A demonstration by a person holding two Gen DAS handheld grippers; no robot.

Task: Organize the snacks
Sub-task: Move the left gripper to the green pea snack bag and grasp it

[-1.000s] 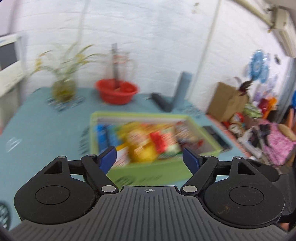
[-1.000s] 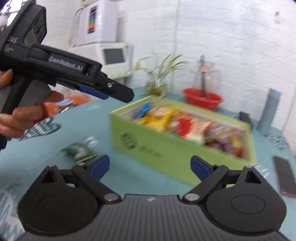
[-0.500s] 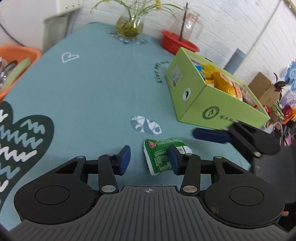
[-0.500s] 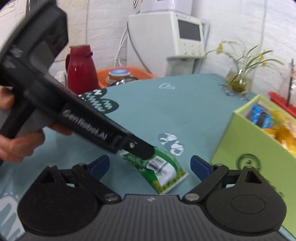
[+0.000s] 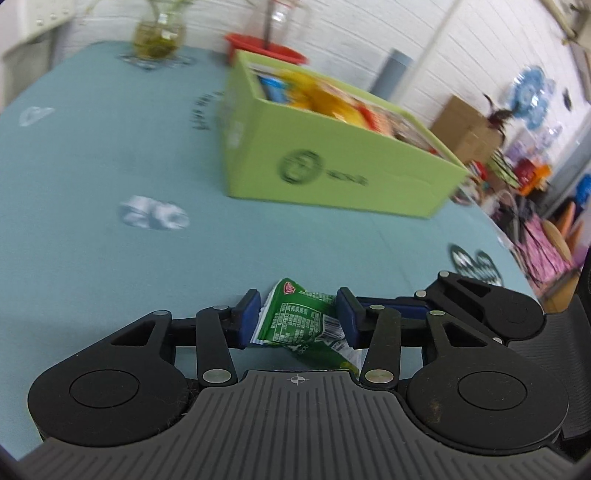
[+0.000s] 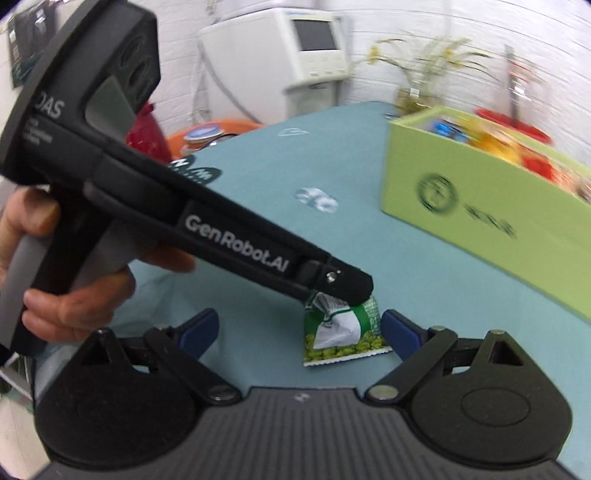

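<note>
A green snack packet (image 5: pixel 299 325) sits crumpled on the teal tablecloth (image 5: pixel 92 166), partly raised on its edge. My left gripper (image 5: pixel 298 317) has it between its blue pads, which press on both sides; the jaws are opening slightly. In the right wrist view the left gripper (image 6: pixel 343 291) slants down onto the packet (image 6: pixel 343 332), held by a person's hand (image 6: pixel 74 295). My right gripper (image 6: pixel 299 325) stands open just in front of the packet, its right finger close beside it. The lime-green box (image 5: pixel 332 162) full of snacks stands behind.
A glass vase with a plant (image 5: pixel 159 33) and a red basin (image 5: pixel 266 48) stand at the table's far edge. A cardboard box (image 5: pixel 465 125) and clutter lie off the right side. A white appliance (image 6: pixel 295 55) and an orange basin (image 6: pixel 207 133) sit beyond the left edge.
The left gripper has sunk onto the green packet and closed on it, crumpling it upright. The right gripper has moved in closer to the packet, still open.
</note>
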